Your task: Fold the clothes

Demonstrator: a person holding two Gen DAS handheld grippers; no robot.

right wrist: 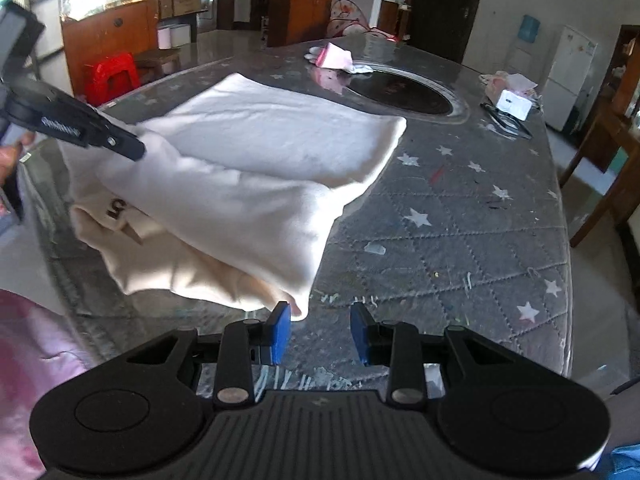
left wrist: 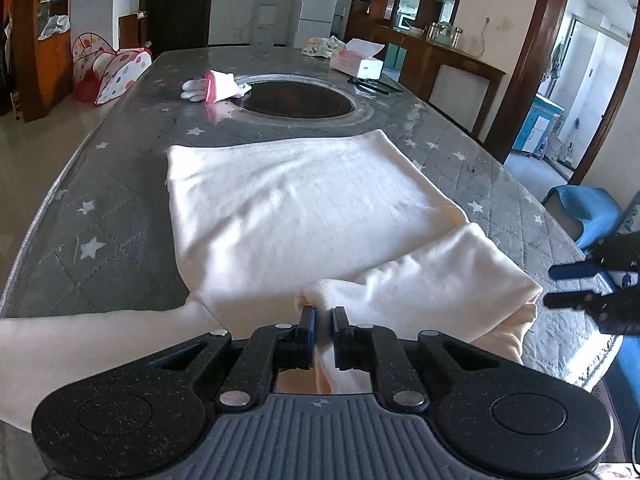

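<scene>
cream garment [left wrist: 304,208] – half-folded, near desk [left wrist: 120,216] edge | left gripper [left wrist: 323,322] fingers pinch its near fold | right gripper [right wrist: 320,330] fingers parted, empty | risk – thin pinch slips, fold collapses

Left hand-held gripper [left wrist: 323,322] nearly closed on fabric — right hand-held gripper [right wrist: 320,334] apart, empty.
</scene>
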